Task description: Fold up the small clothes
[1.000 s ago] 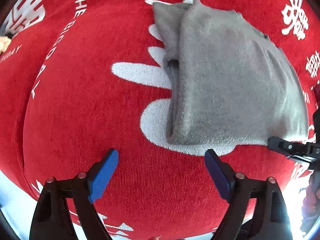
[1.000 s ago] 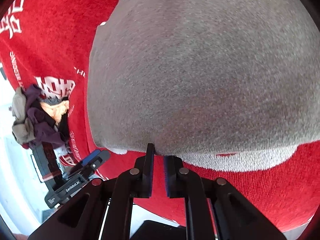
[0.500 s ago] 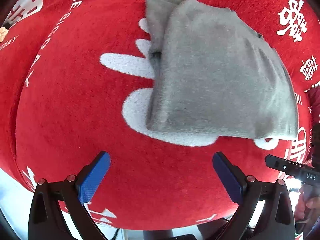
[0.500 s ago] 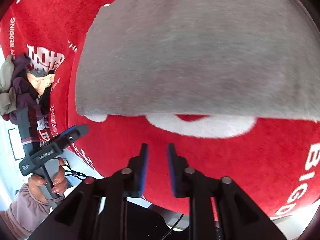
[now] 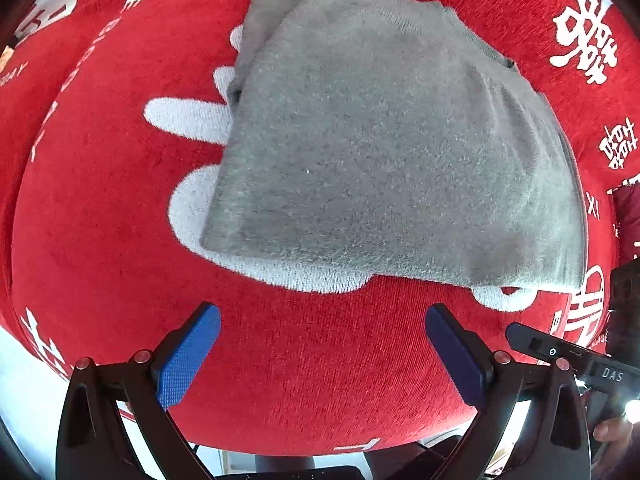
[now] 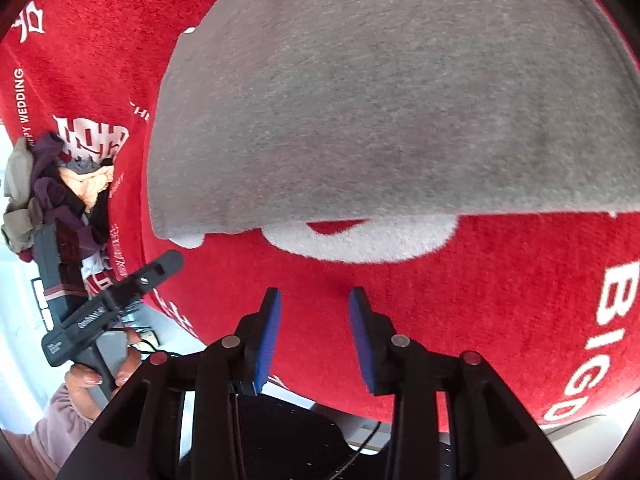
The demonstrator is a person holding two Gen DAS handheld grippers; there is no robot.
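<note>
A folded grey garment [image 5: 380, 152] lies flat on the red cloth [image 5: 100, 240]; it also fills the upper part of the right wrist view [image 6: 380, 100]. My left gripper [image 5: 320, 340] is open and empty, a little short of the garment's near edge. My right gripper [image 6: 314, 320] is partly open and empty, just back from the garment's folded edge. The left gripper also shows in the right wrist view [image 6: 120, 296], held in a hand at the left. The right gripper's tip shows at the right edge of the left wrist view [image 5: 560, 350].
A pile of unfolded small clothes [image 6: 52, 184] lies on the red cloth at the far left of the right wrist view. The cloth carries white lettering and shapes [image 5: 584, 36]. The table's near edge [image 5: 280, 452] runs just behind both grippers.
My right gripper let go of the garment's edge, drew back and opened partway. The garment now lies flat. My left gripper pulled back slightly and stays open.
</note>
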